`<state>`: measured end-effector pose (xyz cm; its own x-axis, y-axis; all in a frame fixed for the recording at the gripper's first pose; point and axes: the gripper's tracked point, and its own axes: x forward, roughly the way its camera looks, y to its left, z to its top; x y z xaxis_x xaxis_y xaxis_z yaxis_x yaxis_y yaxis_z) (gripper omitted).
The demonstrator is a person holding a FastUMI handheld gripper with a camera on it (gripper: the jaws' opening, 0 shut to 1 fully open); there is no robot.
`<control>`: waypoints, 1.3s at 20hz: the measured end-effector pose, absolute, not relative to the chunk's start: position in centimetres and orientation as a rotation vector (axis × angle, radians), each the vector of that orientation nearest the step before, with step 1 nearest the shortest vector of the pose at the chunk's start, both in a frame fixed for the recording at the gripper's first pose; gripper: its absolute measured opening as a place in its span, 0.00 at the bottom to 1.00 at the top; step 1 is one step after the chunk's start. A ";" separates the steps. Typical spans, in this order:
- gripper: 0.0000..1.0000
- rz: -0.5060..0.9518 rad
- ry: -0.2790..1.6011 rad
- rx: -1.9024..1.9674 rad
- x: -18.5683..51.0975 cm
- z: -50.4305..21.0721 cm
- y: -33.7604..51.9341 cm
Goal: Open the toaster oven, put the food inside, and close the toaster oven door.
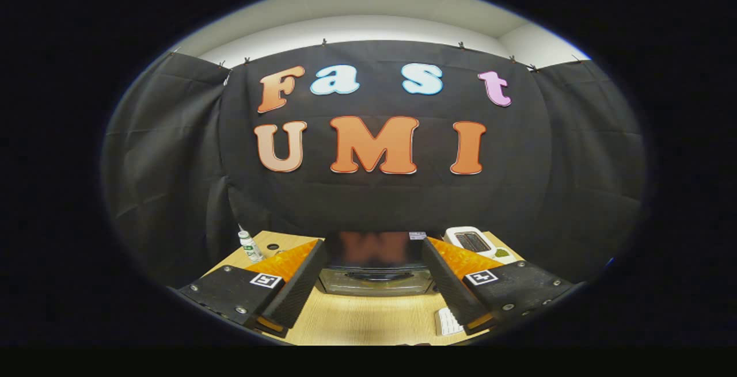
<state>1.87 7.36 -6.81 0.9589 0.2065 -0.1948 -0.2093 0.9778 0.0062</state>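
A small bottle (249,246) is seen beyond the left finger. The toaster oven (374,267) is framed between the fingers, just ahead, door apparently shut; contents cannot be told. The gripper (370,313) is held wide, gripping nothing, likely squared for approach. A white toaster (473,243) lies beyond the right finger.

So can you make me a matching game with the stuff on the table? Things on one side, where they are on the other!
Things:
1. toaster oven
2. small white bottle
3. white toaster
4. claw

Places or states:
A. beyond the right finger, at the table's back edge
B. open, holding nothing
C. straight ahead between the fingers, door closed
D. beyond the left finger, standing upright

Pairs: 1-C, 2-D, 3-A, 4-B
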 end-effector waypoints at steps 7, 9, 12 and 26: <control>0.99 0.205 0.201 -0.002 1.8 -7.0 6.9; 0.99 0.204 0.202 -0.001 1.7 -6.9 6.8; 1.00 0.203 0.197 -0.002 1.5 -6.8 6.6; 0.99 0.205 0.198 0.006 0.8 -6.8 6.6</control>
